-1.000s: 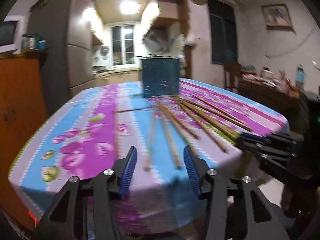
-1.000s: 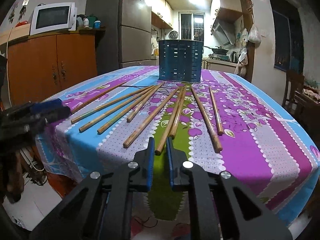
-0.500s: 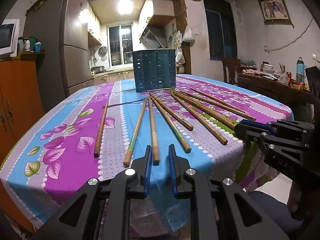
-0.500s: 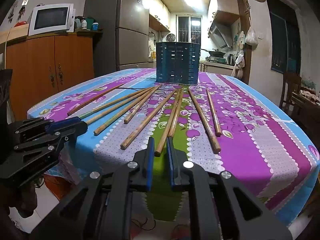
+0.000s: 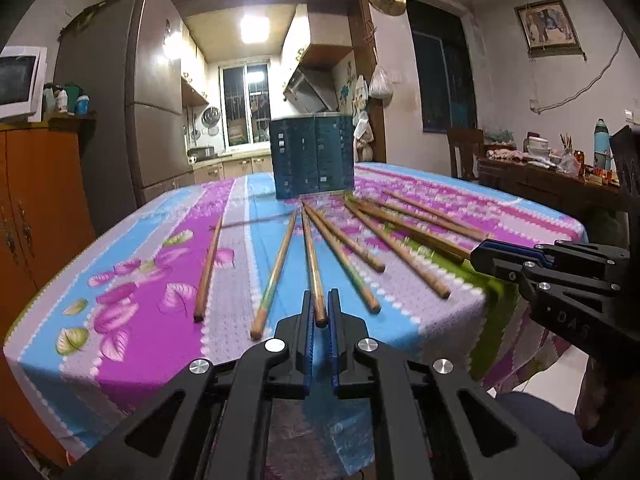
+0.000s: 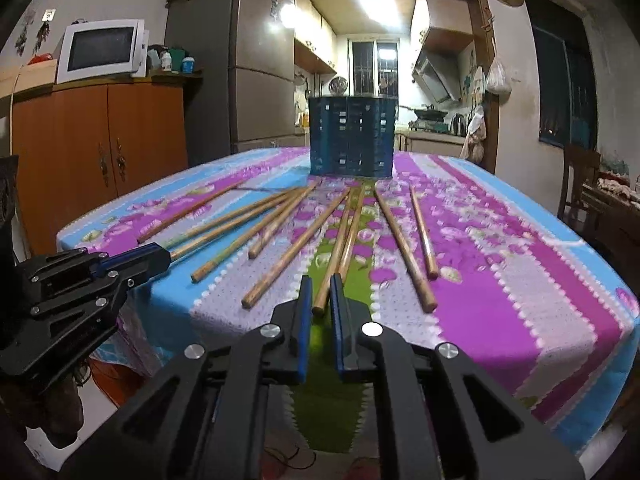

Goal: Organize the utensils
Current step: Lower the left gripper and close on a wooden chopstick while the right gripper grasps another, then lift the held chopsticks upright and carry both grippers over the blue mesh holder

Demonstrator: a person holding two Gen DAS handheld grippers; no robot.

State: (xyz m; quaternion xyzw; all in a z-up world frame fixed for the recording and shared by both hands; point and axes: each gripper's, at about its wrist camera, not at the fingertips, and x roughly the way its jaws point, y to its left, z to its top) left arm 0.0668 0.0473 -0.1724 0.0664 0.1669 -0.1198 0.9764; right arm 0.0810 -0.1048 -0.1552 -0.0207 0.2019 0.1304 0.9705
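Standing upright behind fanned chopsticks, blue slotted holder

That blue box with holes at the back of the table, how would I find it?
Find the table with the pink, blue and purple flowered cloth. The long wooden chopsticks fan out from its far middle, where the dark blue plastic basket with square holes stands. It alone stands upright; the sticks lie flat.

Count time: ten wooden chopsticks fanned out on the table, going by the right wrist view (the left view blurs the far ones together, so I trust the right). One dark blue slotted holder behind them. Two grippers, left gripper and right gripper.
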